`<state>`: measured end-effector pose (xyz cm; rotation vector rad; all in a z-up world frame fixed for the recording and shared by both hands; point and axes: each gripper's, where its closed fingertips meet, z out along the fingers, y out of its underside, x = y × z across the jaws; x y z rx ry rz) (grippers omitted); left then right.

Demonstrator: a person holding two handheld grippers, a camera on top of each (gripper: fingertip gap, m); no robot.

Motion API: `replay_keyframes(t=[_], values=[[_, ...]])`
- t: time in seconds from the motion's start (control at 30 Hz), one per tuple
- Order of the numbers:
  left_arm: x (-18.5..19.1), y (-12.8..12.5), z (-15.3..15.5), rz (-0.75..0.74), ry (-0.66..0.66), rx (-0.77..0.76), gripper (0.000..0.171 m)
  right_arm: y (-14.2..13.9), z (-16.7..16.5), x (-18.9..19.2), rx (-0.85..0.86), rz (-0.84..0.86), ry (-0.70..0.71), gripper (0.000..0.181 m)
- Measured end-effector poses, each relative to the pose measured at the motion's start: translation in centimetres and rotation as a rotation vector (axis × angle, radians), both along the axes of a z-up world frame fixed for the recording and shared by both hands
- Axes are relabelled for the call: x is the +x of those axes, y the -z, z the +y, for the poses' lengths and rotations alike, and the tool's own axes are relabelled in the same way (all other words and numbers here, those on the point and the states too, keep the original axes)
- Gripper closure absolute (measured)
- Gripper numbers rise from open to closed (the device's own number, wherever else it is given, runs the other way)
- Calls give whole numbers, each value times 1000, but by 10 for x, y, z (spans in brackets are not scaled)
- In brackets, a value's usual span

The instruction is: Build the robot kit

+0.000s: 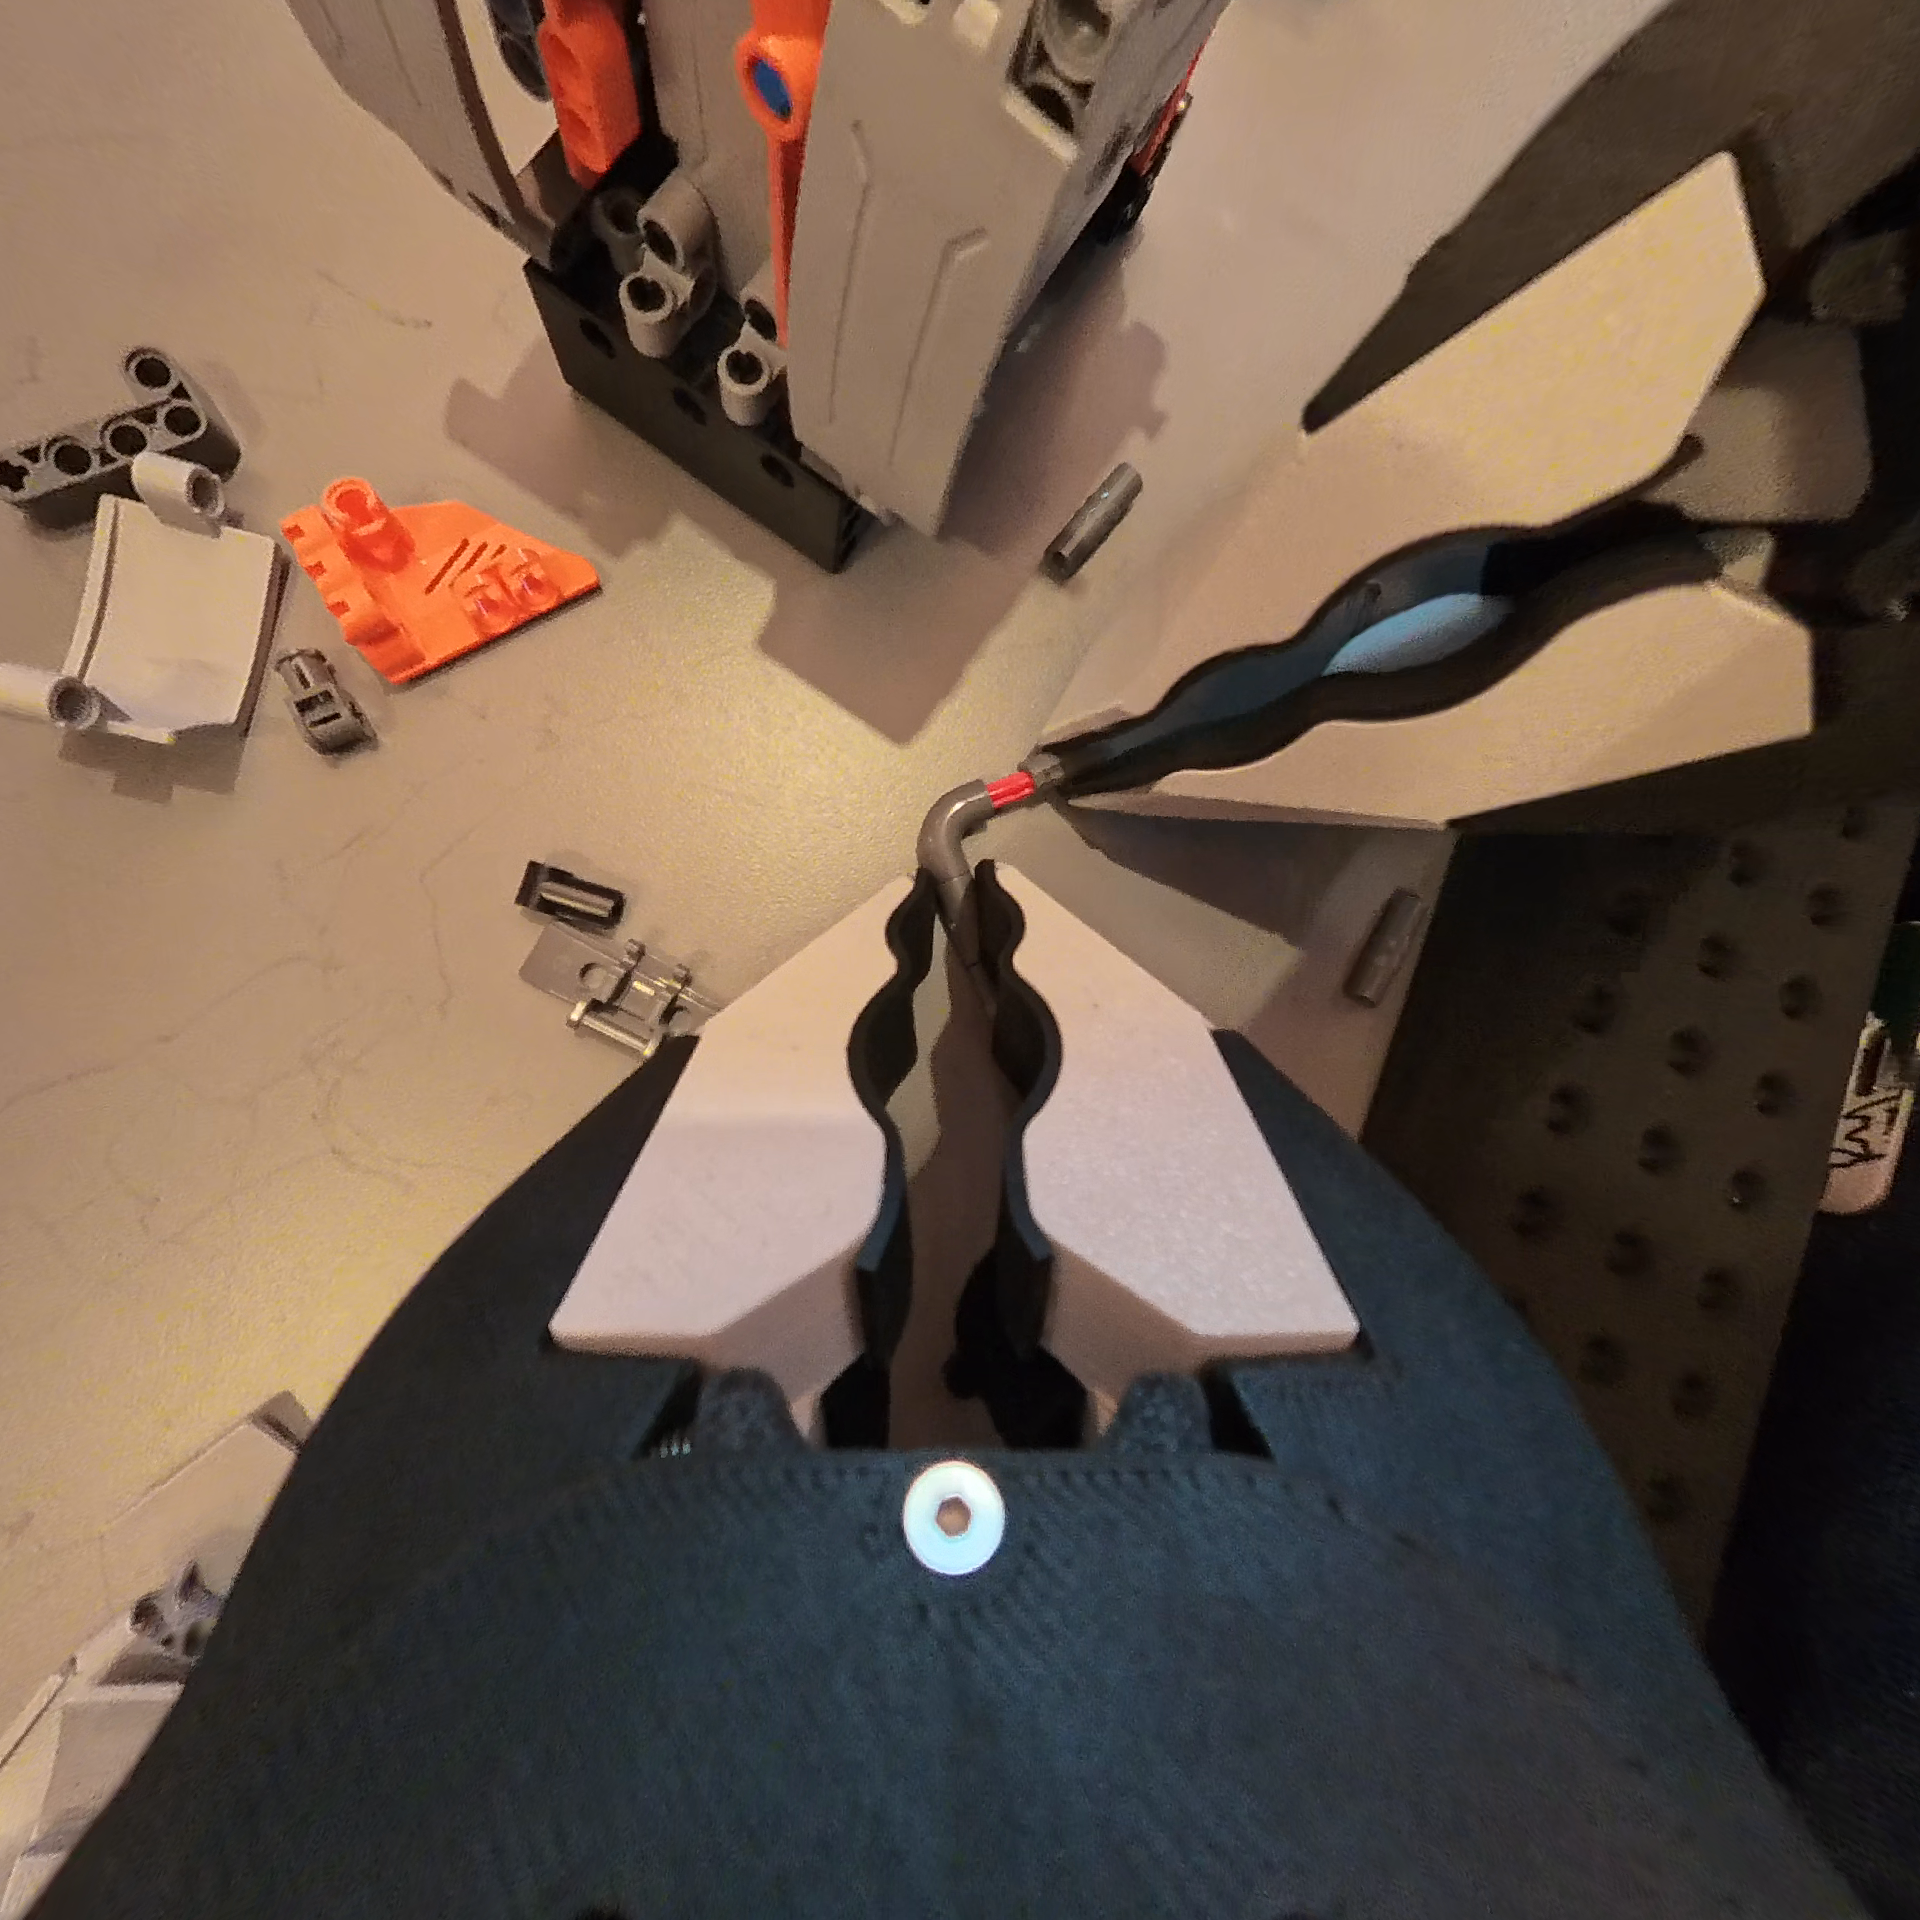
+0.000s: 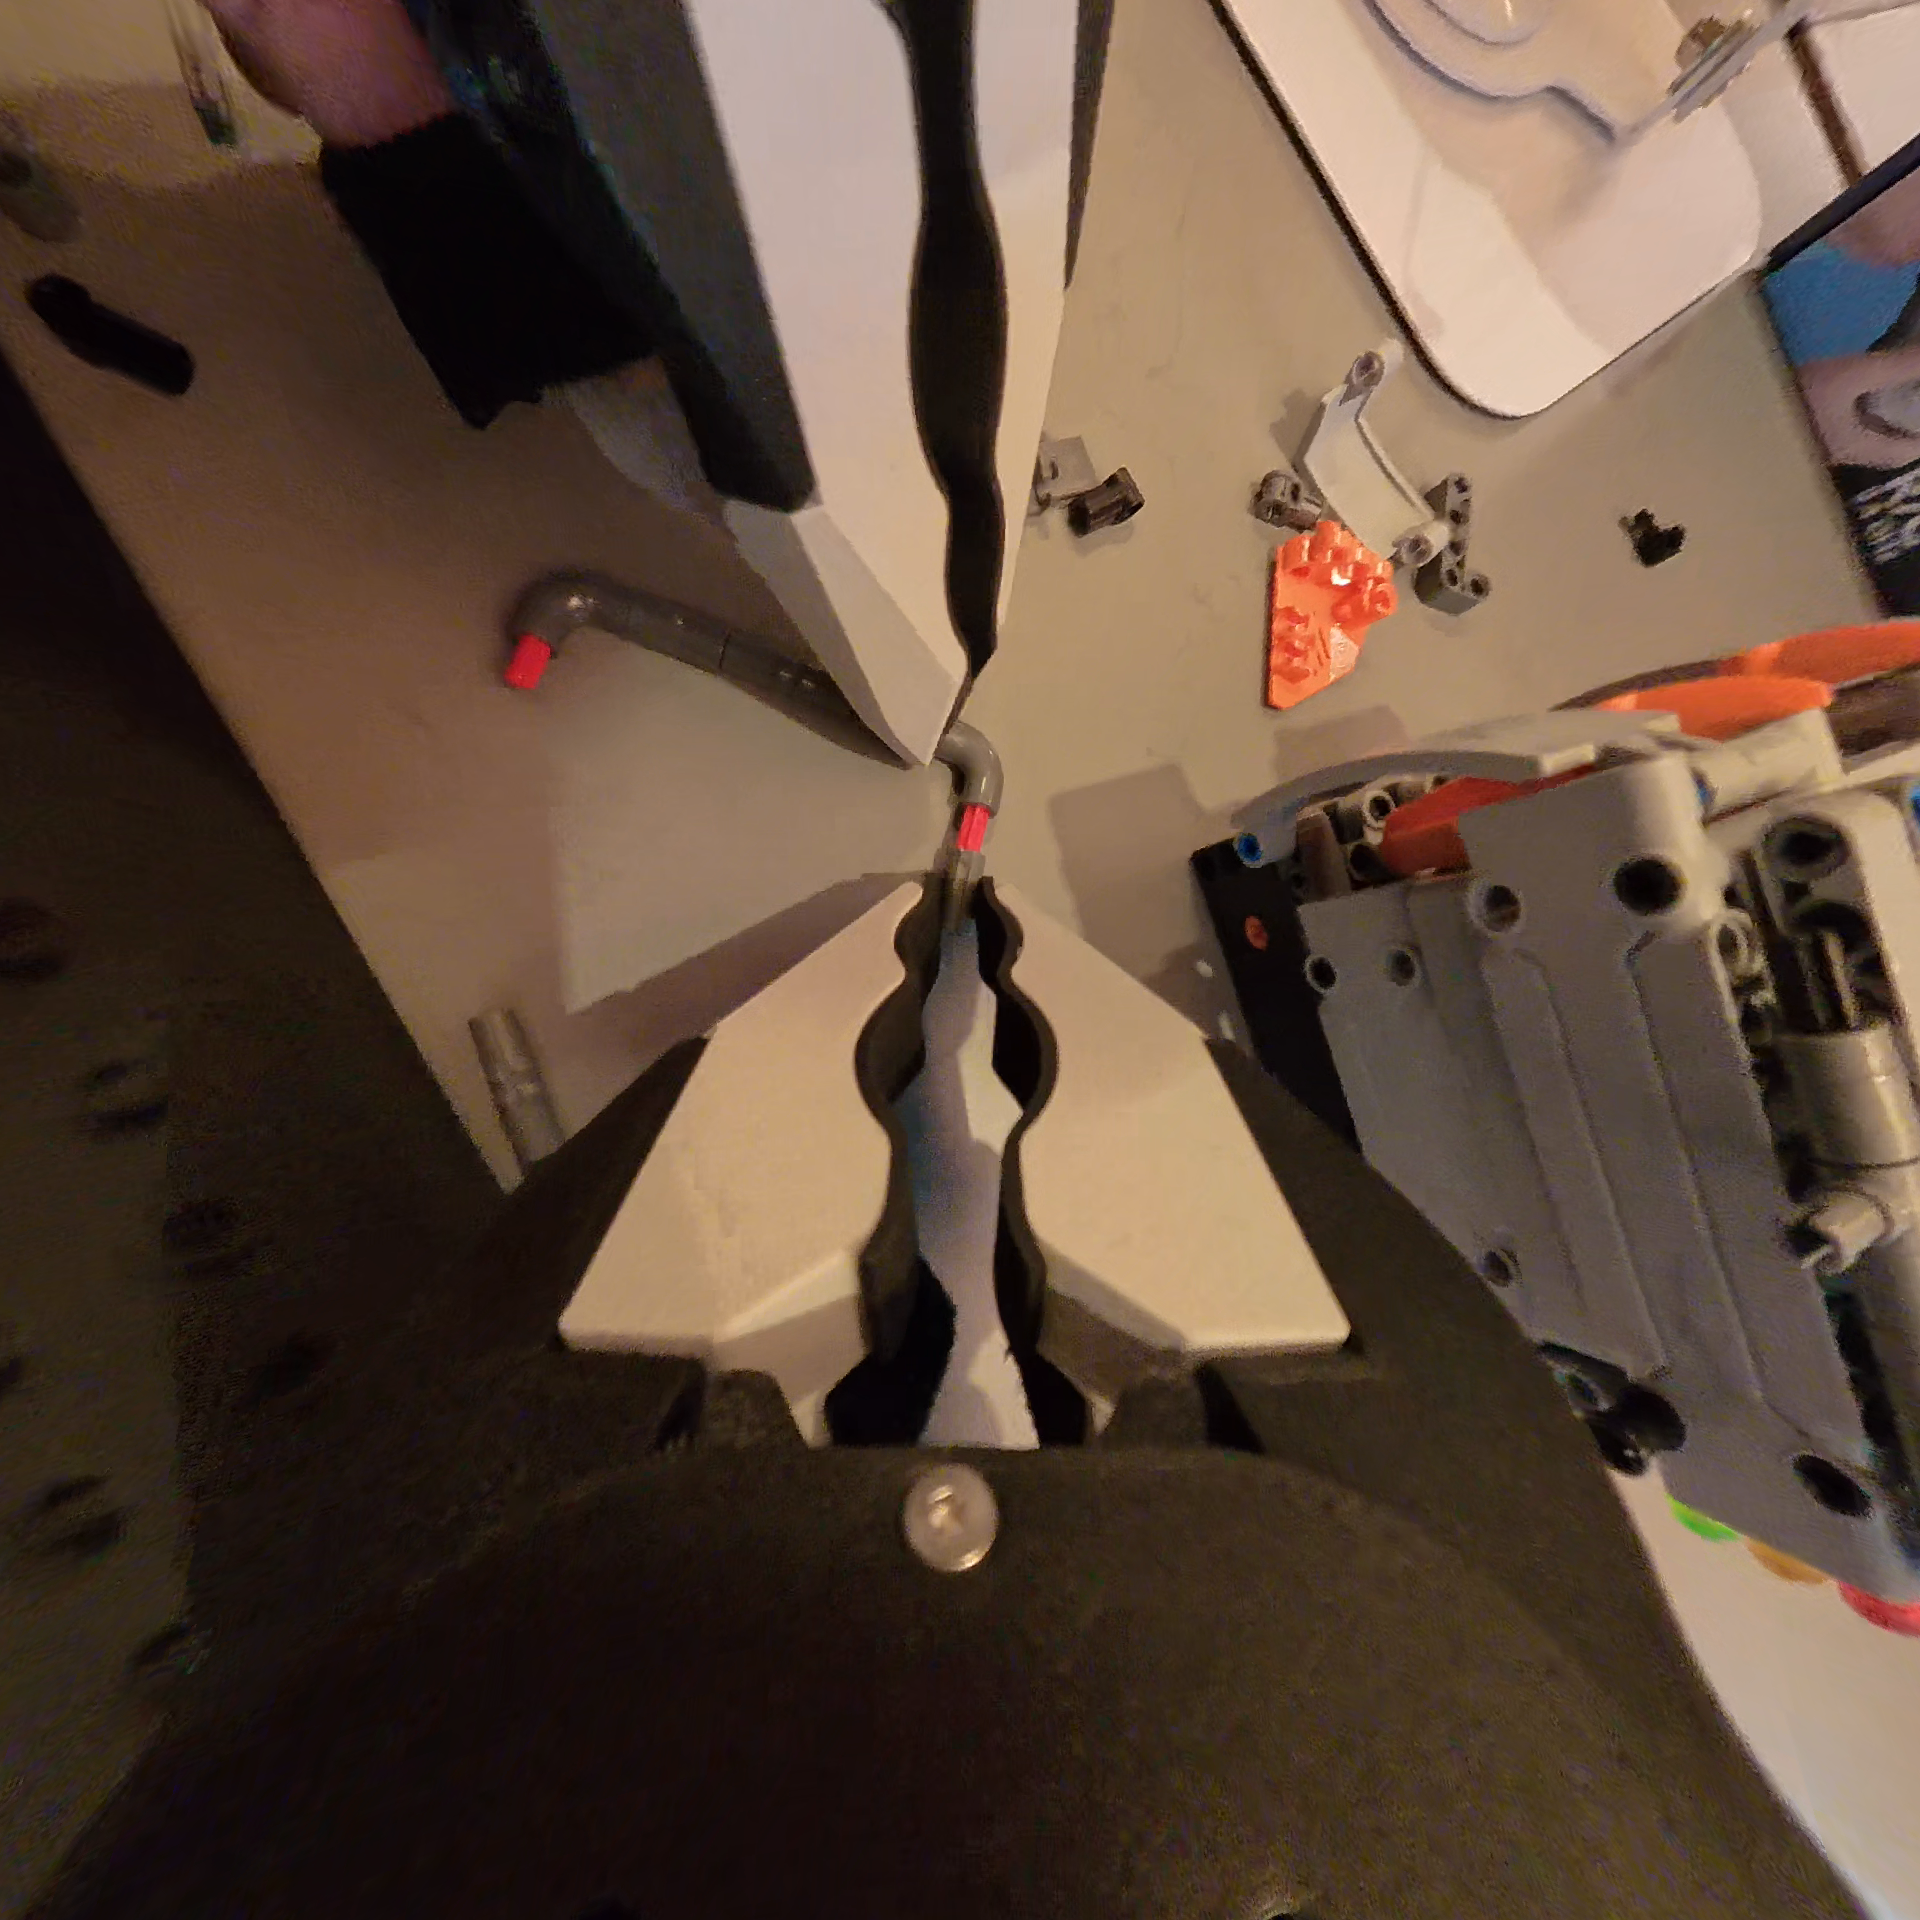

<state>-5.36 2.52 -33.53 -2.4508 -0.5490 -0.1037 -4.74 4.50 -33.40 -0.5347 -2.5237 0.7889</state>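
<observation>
A small grey elbow piece (image 1: 948, 831) with a red pin (image 1: 1010, 790) in one end is held above the table between both grippers. My left gripper (image 1: 956, 883) is shut on the elbow's lower leg. My right gripper (image 1: 1055, 774) comes in from the right and is shut on the pin's far end. In the right wrist view my right gripper (image 2: 961, 894) pinches the grey stub under the red pin (image 2: 971, 826). The elbow (image 2: 971, 764) runs up into the left gripper (image 2: 961, 712), which comes from above. A grey and orange brick model (image 1: 883, 260) stands just behind.
An orange panel (image 1: 436, 582), a grey curved panel (image 1: 166, 623) and small loose connectors (image 1: 571, 894) lie at the left. Grey tubes (image 1: 1091, 509) lie near the model. A second grey elbow with a red tip (image 2: 623, 634) lies on the table. A dark pegboard (image 1: 1610, 1143) is on the right. A white tray (image 2: 1507, 208) is far back. My left and right fingertips are right by each other. Both grippers' tips are roughly 12 cm from the dark pegboard (image 1: 1610, 1143).
</observation>
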Motion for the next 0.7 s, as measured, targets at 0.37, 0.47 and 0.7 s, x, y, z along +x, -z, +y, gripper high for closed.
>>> replay_keyframes(t=[0.37,0.47,0.7], values=[[-2,0,-1,-19,-32,-39,166,-1,-2,-3,154,159,-38,178],[-1,0,-1,-23,-26,-46,166,-1,-1,-4,154,154,-30,178],[8,0,6,24,52,-91,171,-1,-7,-2,133,144,-49,177]])
